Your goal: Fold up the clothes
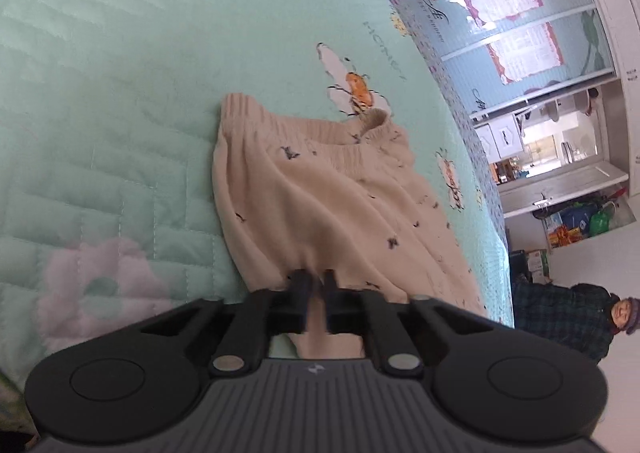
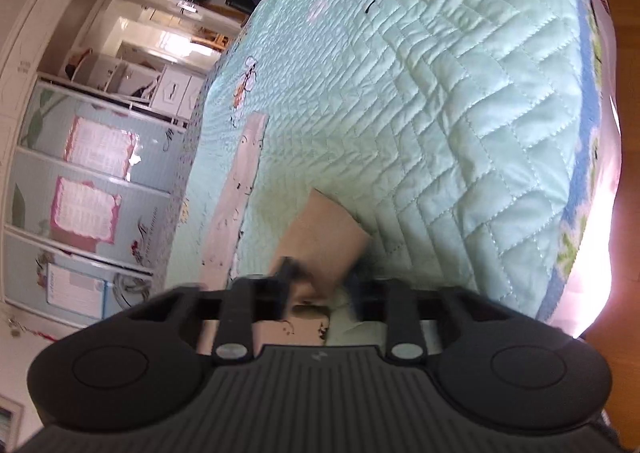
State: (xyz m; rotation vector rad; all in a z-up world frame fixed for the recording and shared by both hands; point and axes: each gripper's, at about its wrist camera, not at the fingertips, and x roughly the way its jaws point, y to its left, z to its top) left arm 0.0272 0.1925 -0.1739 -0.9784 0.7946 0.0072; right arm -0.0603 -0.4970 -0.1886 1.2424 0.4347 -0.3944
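Here the cream knitted trousers with a ribbed elastic waistband and small dark printed motifs (image 1: pixel 320 197) lie on the mint-green quilted bedspread with stitched diamonds and cartoon bees (image 1: pixel 112 73), and the bedspread serves as the landmark throughout. In the left wrist view the left gripper (image 1: pixel 317 285) has its black fingers (image 1: pixel 299 287) drawn nearly together on a raised pinch of the cream cloth, well down from the waistband, which rests flat on the bedspread farther off, one corner of it curled up beside an orange bee print. In the right wrist view the right gripper (image 2: pixel 320 277) is blurred; its fingers stand fairly wide apart, with a tan flap of cloth between them and lifted off the bedspread, but whether they touch or grip it I cannot tell. A long pale strip of the same garment (image 2: pixel 236 205) lies flat on the bedspread beyond and to one side. By my judgement a fold is in hand: the left side holds a gathered ridge while a leg end is near the right fingers. How many folds are already made the views do not settle. The next move calls for keeping the soft, stretchy knit taut enough to lay edge on edge, since it sags and wrinkles readily, and the slippery sheen of the bedspread may let it slide. A person in a dark plaid coat (image 1: pixel 568 317) stands beyond the bedspread's far edge.
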